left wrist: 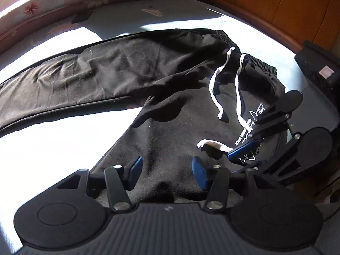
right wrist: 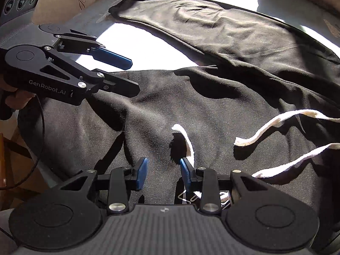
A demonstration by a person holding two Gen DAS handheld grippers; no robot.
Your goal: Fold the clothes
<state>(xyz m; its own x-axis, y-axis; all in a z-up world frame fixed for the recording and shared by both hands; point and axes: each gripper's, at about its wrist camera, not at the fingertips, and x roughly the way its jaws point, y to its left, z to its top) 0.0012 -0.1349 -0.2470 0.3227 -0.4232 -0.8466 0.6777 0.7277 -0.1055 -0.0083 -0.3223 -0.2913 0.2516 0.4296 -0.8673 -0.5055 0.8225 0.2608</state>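
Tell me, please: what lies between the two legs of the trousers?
Bare sunlit bedsheet fills the wedge between the two legs of the trousers; nothing else lies there, as the left wrist view shows.

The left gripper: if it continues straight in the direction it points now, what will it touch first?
Most likely the black trousers. The left gripper points down at bare black fabric near the crotch, its jaws apart and empty. The white drawstring end lies slightly to the right, probably off that line; depth is hard to judge.
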